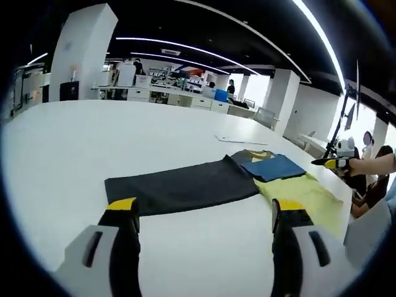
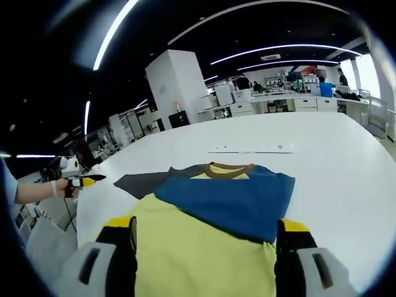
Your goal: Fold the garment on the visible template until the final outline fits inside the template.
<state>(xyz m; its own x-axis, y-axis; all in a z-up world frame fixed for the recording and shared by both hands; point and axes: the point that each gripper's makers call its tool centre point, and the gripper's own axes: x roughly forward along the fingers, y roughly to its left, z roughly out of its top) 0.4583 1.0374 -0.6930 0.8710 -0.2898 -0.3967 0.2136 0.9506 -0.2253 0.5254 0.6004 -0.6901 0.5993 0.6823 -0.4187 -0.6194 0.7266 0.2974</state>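
Note:
A shirt [image 1: 291, 182] lies flat on the white table [image 1: 93, 142]; it is yellow with a blue upper part [image 2: 235, 198] and a brown collar [image 2: 226, 169]. A dark grey rectangular sheet [image 1: 179, 185] lies next to it, one end reaching the shirt's collar end; that end shows as a dark corner [image 2: 141, 182]. My left gripper [image 1: 204, 210] hovers open above the table, just short of the grey sheet. My right gripper [image 2: 204, 224] is open over the shirt's yellow part, nothing between its jaws. Each gripper appears small in the other view, held by a hand [image 1: 334, 163] [image 2: 80, 182].
A thin white strip [image 2: 253, 148] lies on the table beyond the collar. Desks, pillars and people stand far behind [image 1: 179, 90]. A seated person [image 1: 374, 185] and a tripod stand [image 1: 340, 127] are off the table's right edge.

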